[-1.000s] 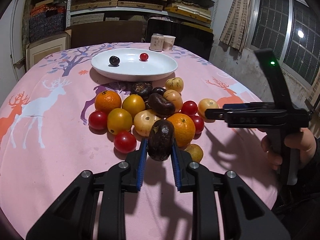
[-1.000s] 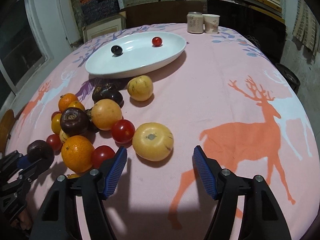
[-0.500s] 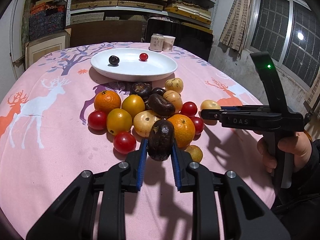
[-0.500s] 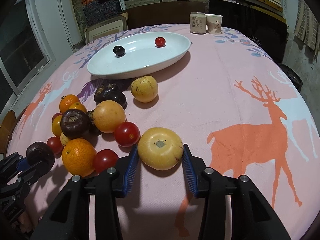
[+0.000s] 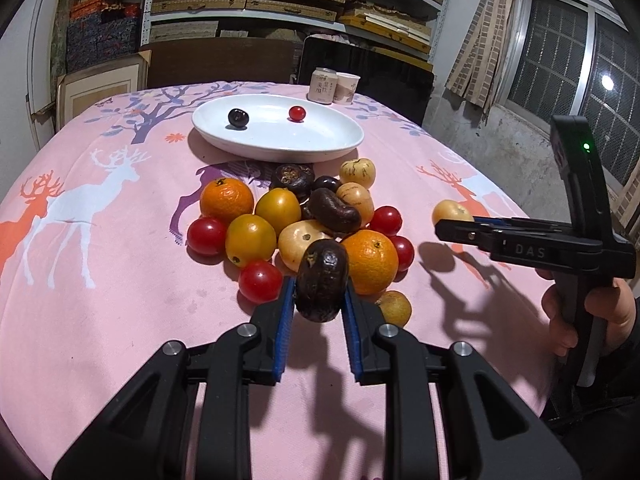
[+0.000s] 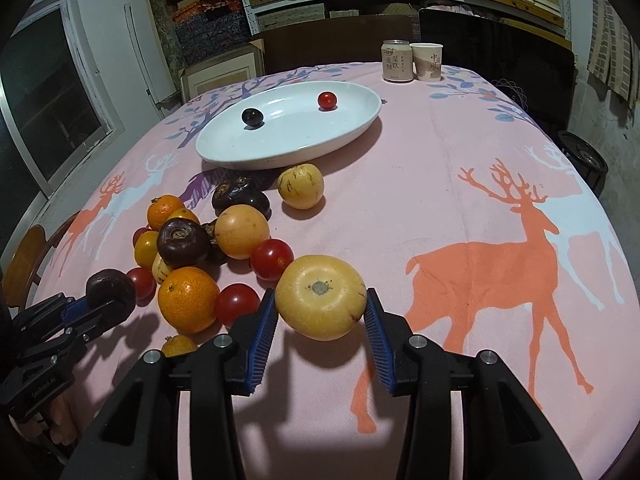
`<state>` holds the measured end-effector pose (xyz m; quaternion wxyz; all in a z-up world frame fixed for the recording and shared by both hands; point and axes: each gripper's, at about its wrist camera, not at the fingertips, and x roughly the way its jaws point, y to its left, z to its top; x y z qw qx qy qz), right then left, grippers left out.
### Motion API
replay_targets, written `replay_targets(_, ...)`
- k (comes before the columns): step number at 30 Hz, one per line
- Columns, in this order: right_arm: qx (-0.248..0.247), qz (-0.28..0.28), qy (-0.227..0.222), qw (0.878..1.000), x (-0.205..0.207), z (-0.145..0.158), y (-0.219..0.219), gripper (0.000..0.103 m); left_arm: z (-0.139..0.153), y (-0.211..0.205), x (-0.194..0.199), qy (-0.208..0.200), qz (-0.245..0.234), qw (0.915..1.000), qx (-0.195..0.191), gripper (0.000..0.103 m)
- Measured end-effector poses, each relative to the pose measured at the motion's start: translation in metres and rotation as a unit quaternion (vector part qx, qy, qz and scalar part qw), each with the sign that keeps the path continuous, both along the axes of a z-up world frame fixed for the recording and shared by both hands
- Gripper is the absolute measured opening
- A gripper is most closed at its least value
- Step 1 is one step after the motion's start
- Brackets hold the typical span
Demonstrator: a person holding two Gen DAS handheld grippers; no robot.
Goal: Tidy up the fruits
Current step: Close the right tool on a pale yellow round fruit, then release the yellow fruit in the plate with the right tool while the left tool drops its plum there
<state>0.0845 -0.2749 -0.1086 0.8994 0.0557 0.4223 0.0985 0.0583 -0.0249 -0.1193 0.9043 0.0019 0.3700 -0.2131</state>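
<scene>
My left gripper [image 5: 318, 294] is shut on a dark brown wrinkled fruit [image 5: 322, 276], held just above the near side of the fruit pile [image 5: 304, 224]. The pile mixes oranges, yellow and red tomatoes and dark fruits on the pink cloth. My right gripper [image 6: 320, 306] is shut on a round yellow fruit [image 6: 320, 296], raised slightly off the cloth to the right of the pile. The same yellow fruit [image 5: 450, 212] shows at its tips in the left wrist view. Behind the pile a white oval plate [image 6: 352, 128] holds one dark round fruit [image 6: 252, 117] and one cherry tomato [image 6: 327, 100].
A drink can [image 6: 396, 60] and a paper cup [image 6: 428, 62] stand at the table's far edge. A striped yellow fruit [image 6: 301, 186] lies alone near the plate. Dark chairs stand beyond the table. A hand [image 5: 592, 312] grips the right tool's handle.
The right gripper's jaws closed from wide apart onto the yellow fruit and lifted it a little. The left gripper kept still with the dark fruit.
</scene>
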Motion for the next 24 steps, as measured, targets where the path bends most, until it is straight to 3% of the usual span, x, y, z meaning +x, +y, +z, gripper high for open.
replay_targets(7, -0.005, 0.009, -0.023, 1.000, 0.016, 0.032, -0.005, 0.044, 0.039, 0.004, 0.023, -0.020, 0.004, 0.9997, 0.011, 0.022)
replay_targets(13, -0.008, 0.013, -0.052, 0.999, 0.072, 0.072, -0.002, 0.044, 0.070, -0.009, 0.100, -0.020, 0.004, 0.9993, 0.030, 0.022)
replay_targets(18, -0.012, 0.021, -0.043, 0.999, 0.141, 0.079, 0.013, 0.044, 0.053, -0.022, 0.182, 0.034, 0.014, 0.9981, 0.050, 0.022)
replay_targets(24, -0.001, 0.047, 0.022, 0.999, 0.234, 0.039, 0.047, 0.044, 0.015, -0.021, 0.251, 0.091, 0.038, 0.9930, 0.066, 0.022)
